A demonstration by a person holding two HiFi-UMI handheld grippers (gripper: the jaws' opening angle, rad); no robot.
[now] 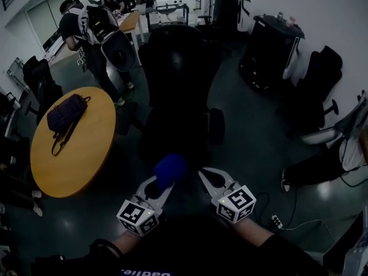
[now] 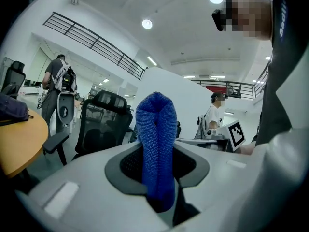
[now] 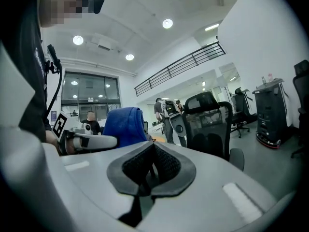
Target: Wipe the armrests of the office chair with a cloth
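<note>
A black mesh office chair [image 1: 178,91] stands just ahead of me with its back to me. Its armrests show at the left [image 1: 125,125] and at the right [image 1: 216,125]. My left gripper [image 1: 163,184] is shut on a folded blue cloth [image 1: 170,170], which sticks up between the jaws [image 2: 157,144]. It is short of the chair and touches nothing. My right gripper [image 1: 202,173] is beside it, shut and empty; its jaws meet in the right gripper view [image 3: 152,148]. That view also shows the cloth [image 3: 123,124] and the chair [image 3: 207,124].
A round wooden table [image 1: 69,160] with a dark bag [image 1: 66,112] stands to the left. A person with a backpack [image 1: 95,33] stands beyond it. A black cabinet [image 1: 273,50], more chairs [image 1: 319,91], a seated person's leg [image 1: 316,168] and a floor power strip [image 1: 276,220] are on the right.
</note>
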